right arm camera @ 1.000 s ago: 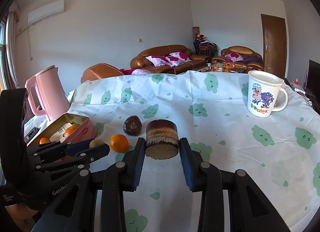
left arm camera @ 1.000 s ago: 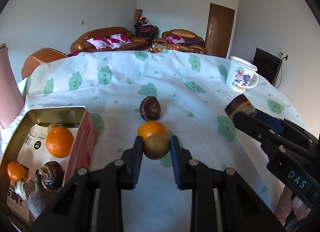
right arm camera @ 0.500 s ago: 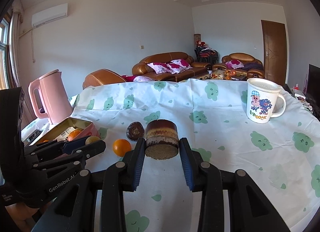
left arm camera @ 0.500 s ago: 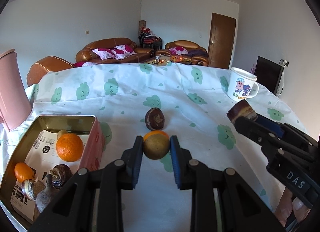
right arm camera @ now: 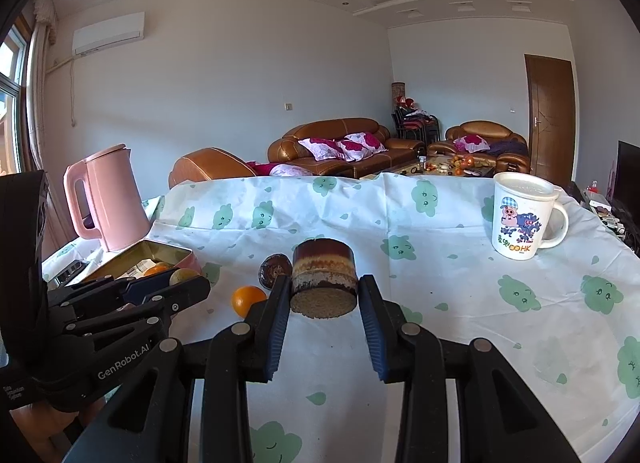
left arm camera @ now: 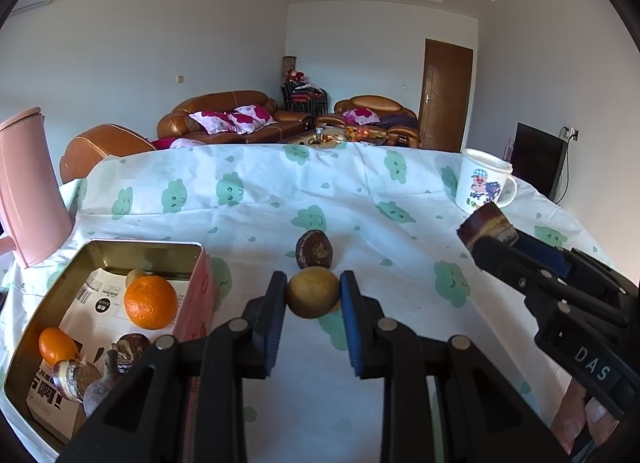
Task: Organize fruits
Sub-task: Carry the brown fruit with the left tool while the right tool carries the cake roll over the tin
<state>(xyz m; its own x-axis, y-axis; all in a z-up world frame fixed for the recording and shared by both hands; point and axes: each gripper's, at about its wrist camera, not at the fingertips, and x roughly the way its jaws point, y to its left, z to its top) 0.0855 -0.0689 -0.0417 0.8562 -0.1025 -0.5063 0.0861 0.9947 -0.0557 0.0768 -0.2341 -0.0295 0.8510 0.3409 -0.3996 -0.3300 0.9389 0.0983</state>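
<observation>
My left gripper [left arm camera: 313, 295] is shut on a yellow-brown round fruit [left arm camera: 313, 297] and holds it above the tablecloth. An orange [right arm camera: 248, 300] lies on the cloth, mostly hidden behind that fruit in the left wrist view. A dark brown fruit [left arm camera: 314, 250] lies just beyond. My right gripper [right arm camera: 323, 295] is shut on a round layered brown cake piece [right arm camera: 323, 282] and holds it above the cloth; it also shows in the left wrist view [left arm camera: 486, 225]. A pink tin [left arm camera: 202, 287] at the left holds oranges [left arm camera: 150, 302] and dark fruits.
A pink kettle [right arm camera: 108, 199] stands behind the tin at the far left. A white cartoon mug [right arm camera: 520, 217] stands at the right. The table has a white cloth [right arm camera: 440, 263] with green cloud prints. Sofas and a door lie beyond.
Both grippers have risen with their loads and tilted up, so the table sits lower in view. The yellow-brown fruit now hides most of the orange on the cloth.
</observation>
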